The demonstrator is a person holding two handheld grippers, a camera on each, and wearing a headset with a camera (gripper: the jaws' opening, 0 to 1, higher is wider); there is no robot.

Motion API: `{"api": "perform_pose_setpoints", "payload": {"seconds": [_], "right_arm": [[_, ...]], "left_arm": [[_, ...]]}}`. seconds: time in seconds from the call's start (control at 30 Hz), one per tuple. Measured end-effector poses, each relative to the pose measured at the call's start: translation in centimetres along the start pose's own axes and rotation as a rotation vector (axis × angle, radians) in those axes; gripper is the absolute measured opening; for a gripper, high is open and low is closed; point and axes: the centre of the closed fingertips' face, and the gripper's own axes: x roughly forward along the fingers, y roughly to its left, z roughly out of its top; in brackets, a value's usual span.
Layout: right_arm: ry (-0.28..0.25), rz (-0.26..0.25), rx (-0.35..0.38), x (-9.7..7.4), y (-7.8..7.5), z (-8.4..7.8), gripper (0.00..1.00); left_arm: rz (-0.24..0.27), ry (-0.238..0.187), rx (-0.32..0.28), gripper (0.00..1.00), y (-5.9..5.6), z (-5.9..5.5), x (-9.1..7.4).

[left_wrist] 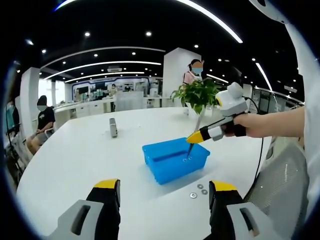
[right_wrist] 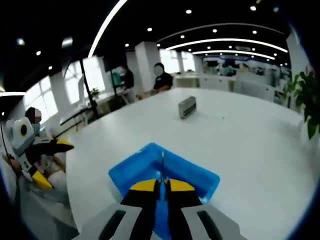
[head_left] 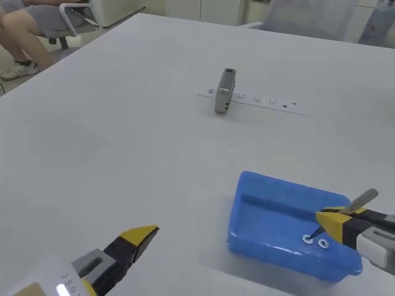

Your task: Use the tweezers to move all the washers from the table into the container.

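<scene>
The right hand-held gripper (head_left: 336, 223) is clamped on slim metal tweezers (head_left: 363, 198). Their tips reach into the blue rectangular plastic container (head_left: 271, 203) on the white bench (head_left: 123, 142), just beside two small silver ring washers (head_left: 308, 239) on its floor. The left hand-held gripper (left_wrist: 165, 186) hovers with jaws apart near three silver washers (left_wrist: 200, 187) lying on the bench beside the container. The print on its label (head_left: 69, 279) is too blurred to read.

The container (head_left: 247, 213) sits on the table (head_left: 123, 123) at the near right. Two washers (head_left: 307, 238) lie inside it by its near wall, with the tip of the tweezers (head_left: 363, 198) just beside them, reaching in from the right gripper (head_left: 330, 223). Three loose washers (left_wrist: 200, 187) lie on the table just outside the container. A small box (head_left: 225, 90) stands well behind it
</scene>
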Motion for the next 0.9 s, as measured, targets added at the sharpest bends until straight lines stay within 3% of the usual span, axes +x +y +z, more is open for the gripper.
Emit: {"api": "perform_pose_setpoints", "payload": {"seconds": [0.23,0.37,0.57,0.9], "right_arm": [[-0.036,0.019,-0.014,-1.6,1.6,1.2,0.04],[-0.038,0.06,-0.018,-2.2,3.1,1.0,0.04],[0.005,0.128,-0.021,-2.2,5.3,-1.0,0.04],[0.079,0.167,0.014,-0.8,6.5,-4.3,0.04]], "left_arm": [[-0.002,0.004,0.004,0.72,0.0,-0.1,0.0],[-0.003,0.005,0.007,0.72,-0.1,-0.1,0.0],[-0.003,0.01,0.012,0.71,-0.1,-0.2,0.0],[-0.006,0.017,0.015,0.7,-0.1,-0.3,0.0]]}}
